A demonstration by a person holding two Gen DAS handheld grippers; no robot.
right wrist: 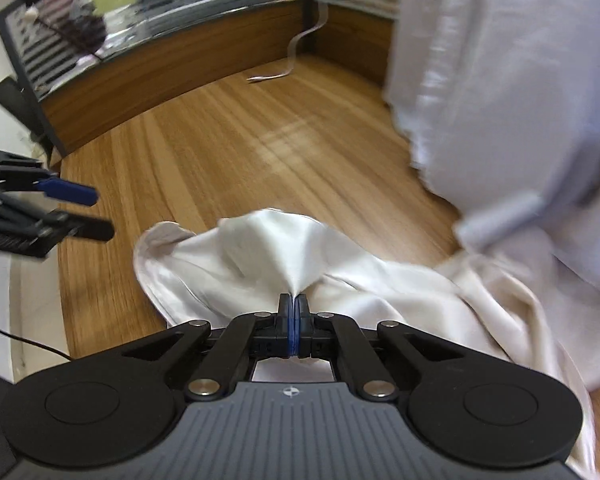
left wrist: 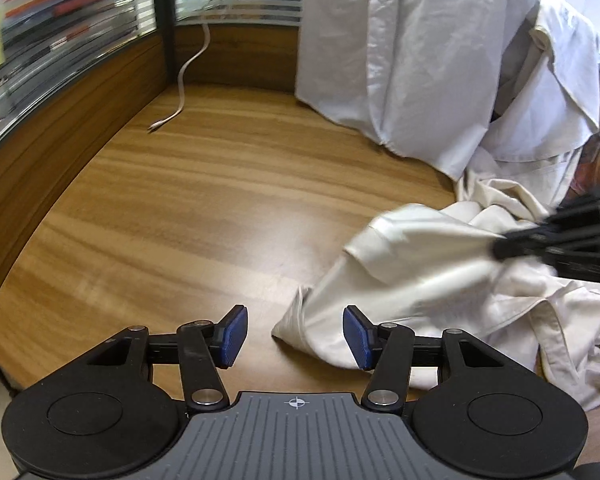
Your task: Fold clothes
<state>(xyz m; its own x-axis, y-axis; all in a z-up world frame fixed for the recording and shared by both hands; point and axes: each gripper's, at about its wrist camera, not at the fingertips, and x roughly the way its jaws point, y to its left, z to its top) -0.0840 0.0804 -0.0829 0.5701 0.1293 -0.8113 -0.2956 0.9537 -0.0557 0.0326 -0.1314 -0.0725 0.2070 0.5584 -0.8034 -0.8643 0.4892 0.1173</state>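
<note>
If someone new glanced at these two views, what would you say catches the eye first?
The right gripper, pinched shut on a cream garment and tenting it above the wooden table. Next, the left gripper open, beside the garment's near corner. Behind, a pale cloth hangs at the table's far right.

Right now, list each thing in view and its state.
Left gripper: open, holding nothing.
Right gripper: shut on the cream garment, pinching a fold.
Cream garment: crumpled, unfolded, on the wooden table.
White garment: hanging, hem touching table.
White cable: loose, unplugged end on table.
</note>
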